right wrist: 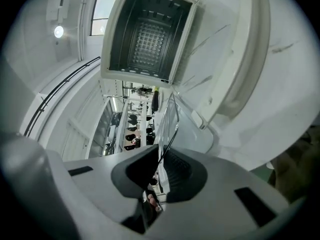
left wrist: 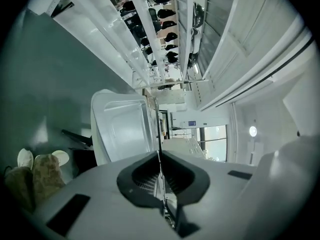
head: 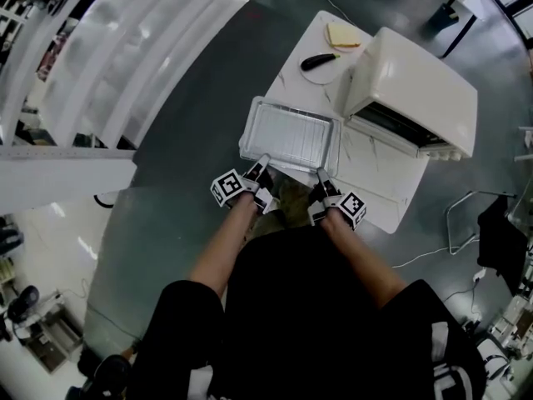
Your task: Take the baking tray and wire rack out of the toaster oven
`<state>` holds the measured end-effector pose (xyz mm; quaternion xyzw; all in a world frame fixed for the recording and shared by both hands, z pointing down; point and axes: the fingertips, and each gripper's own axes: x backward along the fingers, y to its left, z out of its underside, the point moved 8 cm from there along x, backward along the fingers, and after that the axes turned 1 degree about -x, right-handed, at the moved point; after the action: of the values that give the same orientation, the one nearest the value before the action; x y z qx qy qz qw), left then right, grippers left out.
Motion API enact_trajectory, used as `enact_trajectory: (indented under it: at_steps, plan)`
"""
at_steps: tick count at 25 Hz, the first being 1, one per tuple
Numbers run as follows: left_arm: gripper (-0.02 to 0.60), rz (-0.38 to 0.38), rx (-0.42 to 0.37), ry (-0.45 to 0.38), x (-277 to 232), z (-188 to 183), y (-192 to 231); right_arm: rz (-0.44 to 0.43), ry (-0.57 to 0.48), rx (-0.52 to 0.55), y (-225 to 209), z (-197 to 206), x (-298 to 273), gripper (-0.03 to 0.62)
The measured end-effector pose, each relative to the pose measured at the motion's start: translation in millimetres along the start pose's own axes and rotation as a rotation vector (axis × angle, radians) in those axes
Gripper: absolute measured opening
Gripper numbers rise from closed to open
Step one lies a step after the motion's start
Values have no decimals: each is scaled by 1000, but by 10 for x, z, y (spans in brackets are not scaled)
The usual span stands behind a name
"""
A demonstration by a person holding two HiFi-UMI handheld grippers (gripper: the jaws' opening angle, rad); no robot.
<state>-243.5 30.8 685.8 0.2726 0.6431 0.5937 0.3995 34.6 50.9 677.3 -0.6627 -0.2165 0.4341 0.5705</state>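
A shallow metal baking tray is held level in front of me, over the near left edge of the white table. My left gripper is shut on its near rim at the left and my right gripper at the right. In the left gripper view the tray runs away from the shut jaws. In the right gripper view the tray's rim and a thin wire lie between the shut jaws. The cream toaster oven stands open, and a grid shows deep inside it.
A plate with a bread slice and a black-handled knife sits at the table's far end. White shelving lines the left side. Cables lie on the grey floor at right. My shoes show below the tray.
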Motion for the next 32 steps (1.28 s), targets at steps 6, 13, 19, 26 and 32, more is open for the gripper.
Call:
enact_trajectory:
  at_steps: [6, 13, 19, 26, 32]
  plan:
    - [21, -126, -7, 51, 3, -70, 192, 71, 8, -23, -150, 57, -86, 43]
    - [21, -239, -47, 83, -68, -213, 288, 126, 32, -49, -235, 82, -252, 44]
    - [21, -367, -60, 176, -116, -300, 350, 201, 44, -68, -248, 114, -302, 60]
    - [32, -449, -102, 286, -141, -378, 323, 252, 56, -112, -280, 166, -314, 74]
    - [63, -460, -150, 380, -157, -402, 318, 310, 34, -127, -223, 147, -310, 81]
